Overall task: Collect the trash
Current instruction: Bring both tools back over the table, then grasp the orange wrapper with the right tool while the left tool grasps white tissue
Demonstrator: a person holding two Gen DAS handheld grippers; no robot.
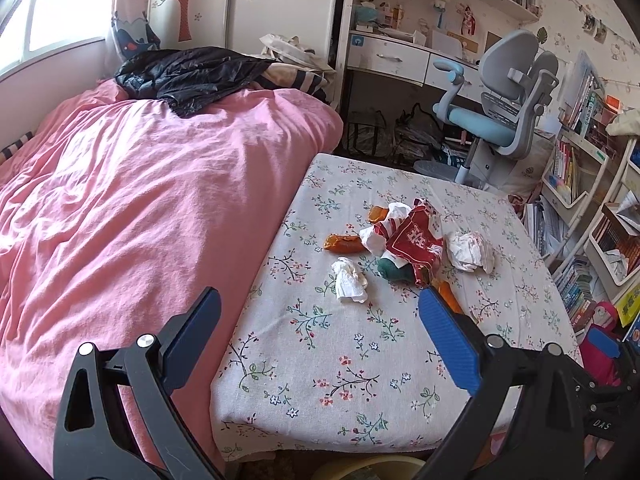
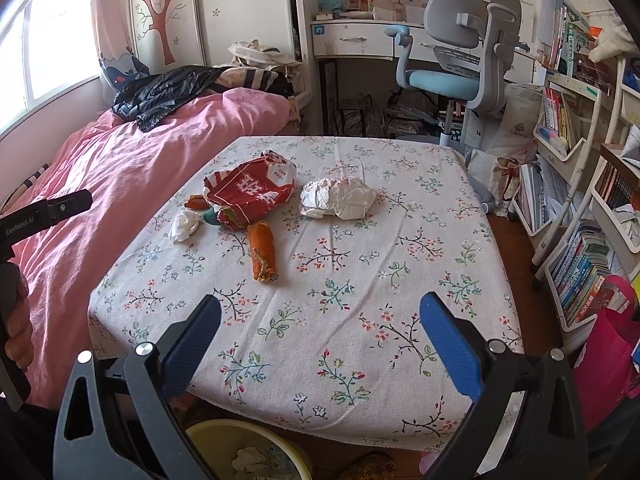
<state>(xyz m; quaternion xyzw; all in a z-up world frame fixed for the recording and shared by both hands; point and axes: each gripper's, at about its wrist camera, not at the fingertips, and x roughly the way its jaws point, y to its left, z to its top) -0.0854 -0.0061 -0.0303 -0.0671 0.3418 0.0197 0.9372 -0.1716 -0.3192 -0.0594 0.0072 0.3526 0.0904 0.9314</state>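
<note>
While both claws [image 1: 318, 300] [image 2: 320, 306] gape, "GenRobot.AI" marks left handle [image 2: 44, 212] — red wrapper [image 2: 248, 194] unreadable.

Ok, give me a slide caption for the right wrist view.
Open right gripper above floral table strewn with trash: wrapper, peel.

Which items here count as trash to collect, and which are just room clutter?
Trash job:
red snack wrapper
large crumpled paper
small tissue wad
orange peel piece
yellow bin

Just lying about:
black jacket
pink duvet
desk chair
books
</note>
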